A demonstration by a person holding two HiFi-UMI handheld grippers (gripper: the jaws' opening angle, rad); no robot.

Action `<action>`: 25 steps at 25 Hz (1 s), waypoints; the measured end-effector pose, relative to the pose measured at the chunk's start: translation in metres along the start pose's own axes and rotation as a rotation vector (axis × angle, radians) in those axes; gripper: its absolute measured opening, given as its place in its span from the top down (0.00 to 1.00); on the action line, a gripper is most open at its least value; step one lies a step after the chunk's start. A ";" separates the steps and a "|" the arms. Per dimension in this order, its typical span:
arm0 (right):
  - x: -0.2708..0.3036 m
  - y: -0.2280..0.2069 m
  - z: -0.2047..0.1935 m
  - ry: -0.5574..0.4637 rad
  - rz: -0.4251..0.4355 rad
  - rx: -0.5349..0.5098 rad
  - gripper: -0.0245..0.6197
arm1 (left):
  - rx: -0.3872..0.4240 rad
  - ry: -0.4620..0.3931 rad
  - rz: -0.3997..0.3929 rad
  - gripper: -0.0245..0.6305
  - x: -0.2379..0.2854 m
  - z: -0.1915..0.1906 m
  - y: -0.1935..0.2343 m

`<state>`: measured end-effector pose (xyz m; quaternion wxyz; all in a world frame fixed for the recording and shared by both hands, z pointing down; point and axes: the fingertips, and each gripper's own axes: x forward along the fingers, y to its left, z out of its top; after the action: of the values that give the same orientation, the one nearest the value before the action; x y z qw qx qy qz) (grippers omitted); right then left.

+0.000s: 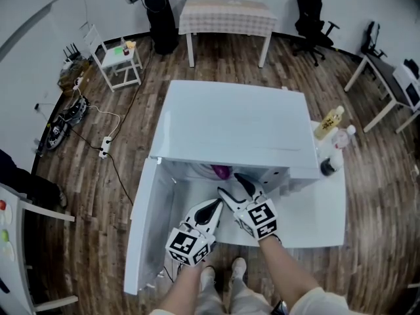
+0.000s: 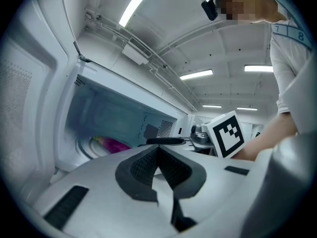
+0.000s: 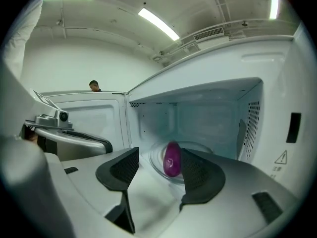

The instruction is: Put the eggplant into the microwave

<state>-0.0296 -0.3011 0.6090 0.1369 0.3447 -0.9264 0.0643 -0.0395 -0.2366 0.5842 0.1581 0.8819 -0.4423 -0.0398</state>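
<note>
Right gripper (image 3: 159, 155) gapes empty, left gripper (image 2: 157, 150) pinched closed; the microwave (image 1: 236, 120) hides most of the eggplant (image 3: 172, 159) from overhead.

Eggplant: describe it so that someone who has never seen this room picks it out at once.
Find the big white microwave on the white table mid-room, its door swung open to the left. Inside, on the round glass plate, lies the eggplant: a small glossy purple oval, the only coloured thing in that white cavity.
</note>
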 end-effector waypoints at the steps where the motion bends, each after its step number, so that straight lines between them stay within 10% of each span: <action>1: -0.002 0.001 0.001 -0.005 -0.001 0.001 0.53 | -0.002 0.002 0.001 0.96 -0.001 -0.001 -0.002; 16: -0.044 0.021 0.023 -0.070 0.021 -0.014 0.55 | -0.018 -0.016 -0.006 0.96 -0.022 0.004 -0.025; 25: -0.069 0.028 0.034 -0.116 0.014 -0.018 0.76 | -0.019 -0.011 -0.016 0.96 -0.029 0.006 -0.030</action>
<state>-0.0052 -0.2441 0.5553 0.0857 0.3400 -0.9358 0.0367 -0.0356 -0.1979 0.5670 0.1636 0.8836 -0.4359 -0.0502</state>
